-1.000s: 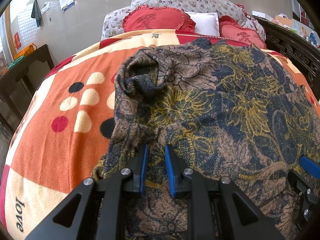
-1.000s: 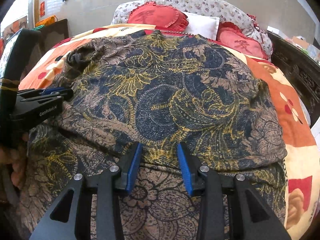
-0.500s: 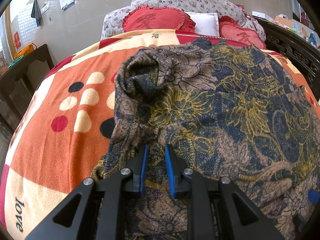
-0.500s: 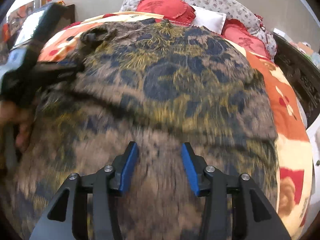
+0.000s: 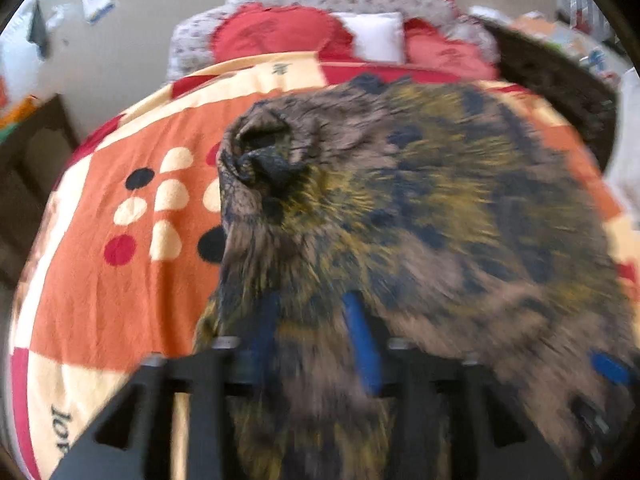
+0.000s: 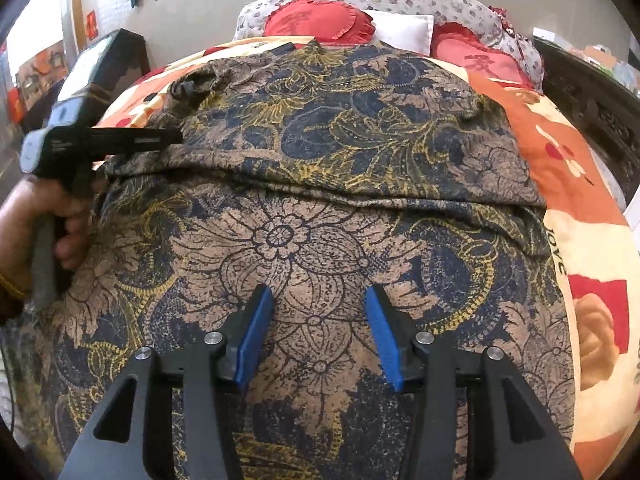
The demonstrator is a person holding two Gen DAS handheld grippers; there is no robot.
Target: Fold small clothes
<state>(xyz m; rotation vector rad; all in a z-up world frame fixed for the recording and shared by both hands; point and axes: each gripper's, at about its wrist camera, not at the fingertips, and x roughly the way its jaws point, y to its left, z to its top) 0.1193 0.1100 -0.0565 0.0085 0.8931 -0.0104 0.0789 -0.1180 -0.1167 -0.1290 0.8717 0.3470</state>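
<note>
Right tongs [image 6: 316, 334] gape empty over garment [image 6: 320, 140]; left tongs [image 5: 316, 332] parted (blurred, grip unclear). We hover near fold edge, ahead.

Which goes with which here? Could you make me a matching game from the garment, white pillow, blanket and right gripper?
Things:
1. garment
2. white pillow
3. blanket
4. right gripper

States:
A. open, above the cloth
B. orange with dots, under everything
C. at the head of the bed, between red cushions
D. brown and navy floral, spread on the bed

Pairs: 1-D, 2-C, 3-B, 4-A
</note>
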